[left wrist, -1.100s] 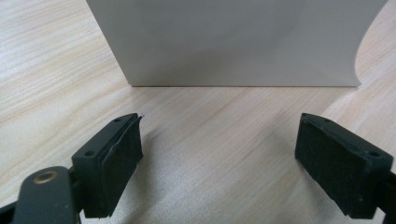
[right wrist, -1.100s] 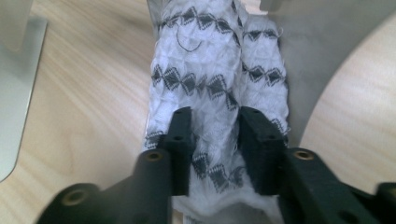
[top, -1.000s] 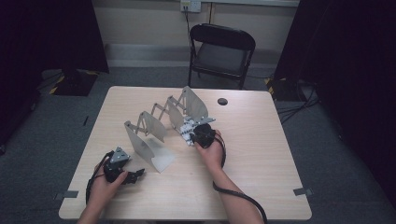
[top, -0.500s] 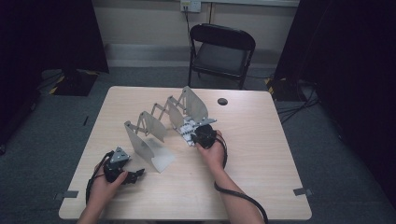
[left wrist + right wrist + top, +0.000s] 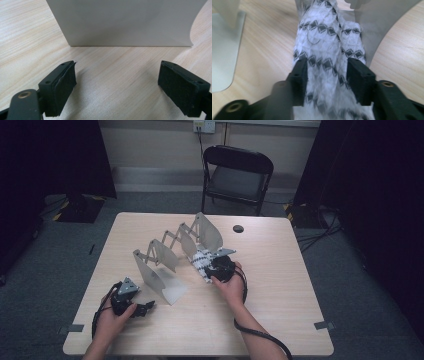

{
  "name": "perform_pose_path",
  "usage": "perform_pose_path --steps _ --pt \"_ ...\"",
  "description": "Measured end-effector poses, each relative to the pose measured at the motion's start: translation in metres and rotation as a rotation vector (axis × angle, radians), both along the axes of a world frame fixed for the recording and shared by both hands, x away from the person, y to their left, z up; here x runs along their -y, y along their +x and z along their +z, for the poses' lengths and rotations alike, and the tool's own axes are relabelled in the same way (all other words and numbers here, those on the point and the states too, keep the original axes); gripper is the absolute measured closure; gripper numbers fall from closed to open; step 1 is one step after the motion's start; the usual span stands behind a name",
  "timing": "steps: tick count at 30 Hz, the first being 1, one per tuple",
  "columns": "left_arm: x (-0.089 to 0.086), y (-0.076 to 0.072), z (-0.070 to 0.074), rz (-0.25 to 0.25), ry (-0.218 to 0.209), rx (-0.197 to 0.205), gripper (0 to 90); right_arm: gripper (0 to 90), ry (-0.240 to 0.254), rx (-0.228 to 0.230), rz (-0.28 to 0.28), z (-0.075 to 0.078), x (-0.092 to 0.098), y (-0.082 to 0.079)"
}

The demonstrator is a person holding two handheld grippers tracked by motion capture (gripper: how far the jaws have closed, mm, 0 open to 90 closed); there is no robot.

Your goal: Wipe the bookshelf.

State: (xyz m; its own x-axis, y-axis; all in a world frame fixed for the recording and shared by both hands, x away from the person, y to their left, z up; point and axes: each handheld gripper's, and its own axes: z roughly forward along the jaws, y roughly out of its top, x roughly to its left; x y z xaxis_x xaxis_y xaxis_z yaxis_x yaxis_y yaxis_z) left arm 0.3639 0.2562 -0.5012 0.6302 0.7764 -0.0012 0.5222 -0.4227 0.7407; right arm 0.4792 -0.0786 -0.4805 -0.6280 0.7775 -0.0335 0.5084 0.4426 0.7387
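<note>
Near the counter's middle, the right tongs (image 5: 327,75), jaws just widened, loosely straddle the white black-diamond knitted cloth (image 5: 324,47) against the grey folding metal rack (image 5: 172,252); it may slump off. Left tongs (image 5: 125,82) gape empty.

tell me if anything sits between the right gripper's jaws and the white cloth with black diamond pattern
Nothing visible does. The right gripper has the white, black-diamond-patterned cloth directly between its jaws, which have just been opening, beside the grey metal accordion rack.

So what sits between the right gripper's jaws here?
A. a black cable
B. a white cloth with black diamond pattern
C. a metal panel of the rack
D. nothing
B: in the right gripper view the patterned cloth runs between the right gripper jaws.
</note>
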Motion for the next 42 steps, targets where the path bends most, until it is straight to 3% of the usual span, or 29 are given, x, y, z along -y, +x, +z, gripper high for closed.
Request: perform_pose_path --steps 1,4,6,9,13,19,26,32,38,42 --pt "0.000 0.000 0.000 0.000 0.001 0.000 14.5 48.9 -0.021 0.004 -0.005 -0.002 -0.002 0.002" --pt "0.000 0.000 0.000 0.000 0.000 0.000 14.5 50.5 0.006 -0.016 -0.011 -0.010 -0.003 0.007" --pt "0.000 0.000 0.000 0.000 0.000 0.000 14.4 55.3 0.025 -0.018 -0.015 -0.011 -0.002 0.007" --pt "0.000 0.000 0.000 0.000 0.000 0.000 14.5 65.4 0.009 -0.030 0.006 -0.009 -0.001 0.005" --pt "0.000 0.000 0.000 0.000 0.000 0.000 14.4 71.3 0.004 -0.043 0.021 -0.008 0.004 0.000" --pt "0.000 0.000 0.000 0.000 0.000 0.000 14.5 74.8 0.010 -0.042 0.026 -0.009 0.011 -0.012" --pt "0.000 0.000 0.000 0.000 0.000 0.000 14.5 76.4 -0.018 -0.046 0.026 -0.007 0.014 -0.021" --pt "0.000 0.000 0.000 -0.002 0.001 -0.002 14.4 78.0 0.005 -0.056 0.019 -0.006 0.017 -0.024" --pt "0.000 0.000 0.000 -0.001 0.001 0.000 14.4 78.7 0.026 -0.007 -0.006 0.014 0.017 -0.019" --pt "0.000 0.000 0.000 -0.002 0.001 -0.002 14.4 78.8 0.056 0.047 -0.013 0.038 0.015 -0.014"
